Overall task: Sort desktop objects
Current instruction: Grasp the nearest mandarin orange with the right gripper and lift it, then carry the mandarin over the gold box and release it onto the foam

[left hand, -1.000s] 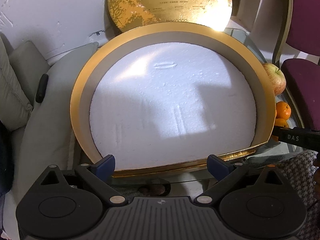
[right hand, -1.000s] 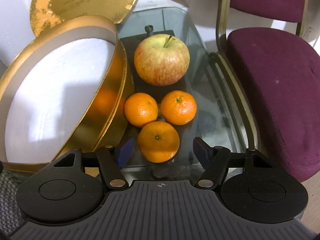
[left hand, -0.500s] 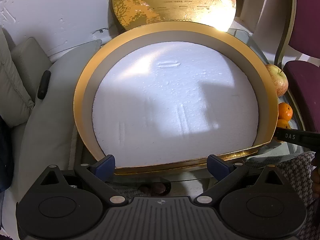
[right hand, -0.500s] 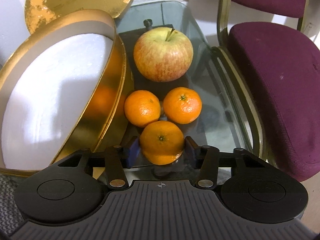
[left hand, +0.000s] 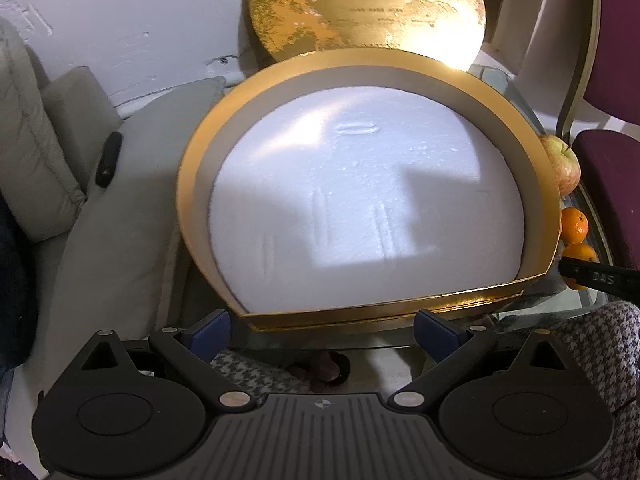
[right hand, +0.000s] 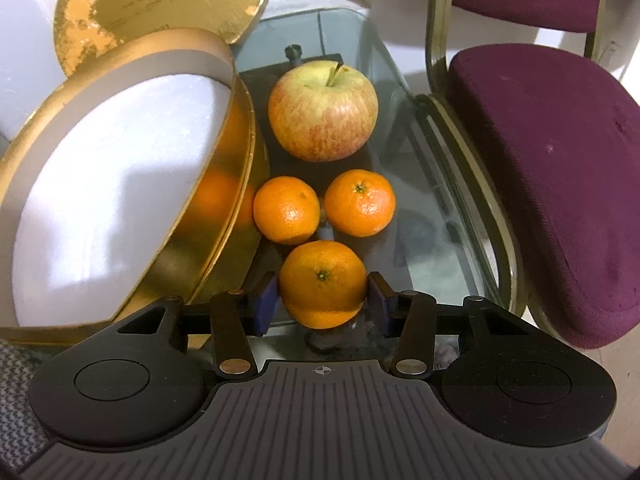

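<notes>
Three tangerines and a red-yellow apple [right hand: 322,110] lie on the glass table [right hand: 424,248], right of a round gold box [right hand: 236,184] lined with white foam [left hand: 360,208]. My right gripper [right hand: 322,300] has just been closing and now stands shut on the nearest tangerine [right hand: 322,276], its blue pads pressed against both sides. The other two tangerines [right hand: 286,210] [right hand: 360,202] sit just beyond it. My left gripper [left hand: 324,332] is open and empty, hovering just short of the box's flat front edge.
The gold lid [left hand: 360,4] leans upright against the wall behind the box. A purple chair [right hand: 540,180] stands close along the table's right edge. Grey cushions [left hand: 120,240] with a small black object [left hand: 108,159] lie to the left. Houndstooth cloth [left hand: 600,340] shows below.
The right gripper's jaws closed from wide apart onto the nearest tangerine. The left view shifted slightly; its gripper stayed open.
</notes>
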Available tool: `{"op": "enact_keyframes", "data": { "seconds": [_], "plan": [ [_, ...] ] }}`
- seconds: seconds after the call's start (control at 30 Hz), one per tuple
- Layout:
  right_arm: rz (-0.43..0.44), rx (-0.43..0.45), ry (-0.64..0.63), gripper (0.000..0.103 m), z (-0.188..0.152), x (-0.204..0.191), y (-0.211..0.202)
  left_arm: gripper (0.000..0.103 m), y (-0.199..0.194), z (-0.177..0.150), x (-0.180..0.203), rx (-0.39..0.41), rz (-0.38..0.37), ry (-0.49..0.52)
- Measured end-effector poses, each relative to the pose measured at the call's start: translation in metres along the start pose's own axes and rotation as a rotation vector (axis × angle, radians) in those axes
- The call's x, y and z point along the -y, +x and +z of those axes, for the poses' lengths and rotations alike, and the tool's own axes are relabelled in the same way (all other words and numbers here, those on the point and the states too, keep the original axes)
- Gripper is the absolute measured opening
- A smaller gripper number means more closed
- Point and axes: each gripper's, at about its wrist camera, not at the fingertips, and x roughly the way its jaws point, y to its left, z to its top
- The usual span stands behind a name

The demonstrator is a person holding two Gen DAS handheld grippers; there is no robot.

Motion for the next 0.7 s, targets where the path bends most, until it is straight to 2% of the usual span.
{"op": "enact_keyframes", "data": {
  "seconds": [0.23,0.37,0.53,0.7],
  "plan": [
    [0.016,0.043,-0.004,0.049,-0.008,-0.008,-0.038,0.100,-0.017,-0.012,-0.025,0.032,0.017,-0.039],
    [0.016,0.102,-0.011,0.049,-0.009,-0.020,-0.064,0.100,-0.022,-0.020,-0.045,0.041,0.030,-0.082],
    [0.055,0.163,-0.055,0.049,-0.001,-0.047,-0.088,0.100,-0.027,-0.027,-0.067,0.060,0.043,-0.125],
    [0.092,0.172,-0.139,0.049,0.005,-0.085,-0.090,0.100,-0.028,-0.033,-0.087,0.077,0.050,-0.160]
  ]
}}
